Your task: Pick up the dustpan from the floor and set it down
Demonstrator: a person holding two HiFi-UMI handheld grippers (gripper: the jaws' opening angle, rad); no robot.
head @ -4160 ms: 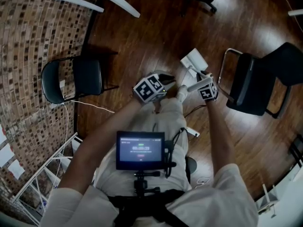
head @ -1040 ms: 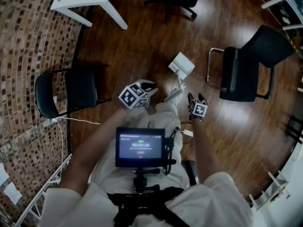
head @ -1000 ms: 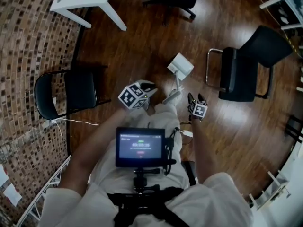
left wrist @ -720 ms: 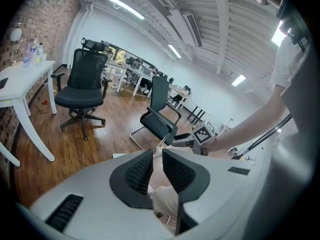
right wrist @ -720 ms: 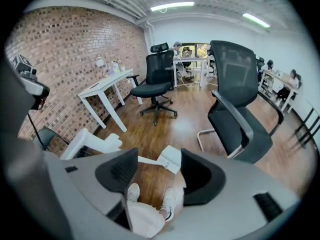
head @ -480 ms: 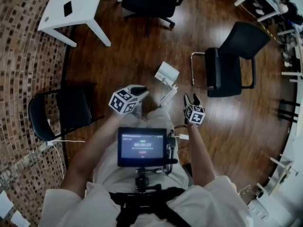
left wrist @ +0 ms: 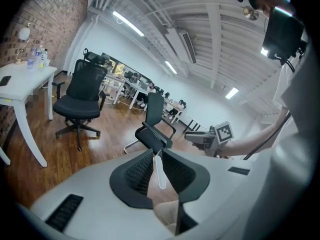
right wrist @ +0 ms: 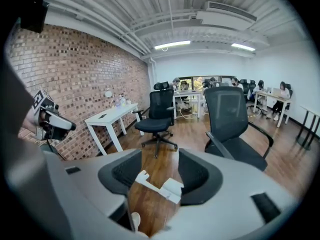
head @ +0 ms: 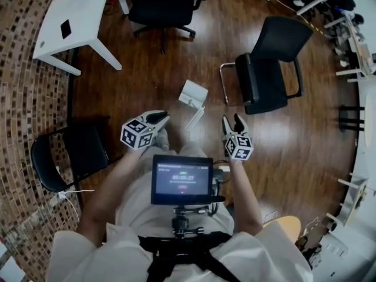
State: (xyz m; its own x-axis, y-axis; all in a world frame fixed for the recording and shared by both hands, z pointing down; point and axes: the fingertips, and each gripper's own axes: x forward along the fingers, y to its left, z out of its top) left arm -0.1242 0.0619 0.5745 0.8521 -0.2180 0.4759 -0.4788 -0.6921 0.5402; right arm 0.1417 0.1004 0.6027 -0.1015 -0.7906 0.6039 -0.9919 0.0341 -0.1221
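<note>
head view: at the left, the left gripper (head: 158,118) hangs over the person's knee. its jaw tips are drawn together on nothing. the left gripper view shows only a slit between them, and the dustpan's handle (left wrist: 159,171) shows through that slit, well beyond the jaws. in the middle the white dustpan (head: 193,93) lies on the wooden floor (head: 164,57), apart from both grippers, with its pan end away from the person. at the right, the right gripper (head: 233,122) sat low beside the handle a second ago and has now lifted clear. its jaws have just been closing and stand about half apart, empty. the right gripper view shows the dustpan far below through the gap. i judge the set-down done and both hands pulling back.
</note>
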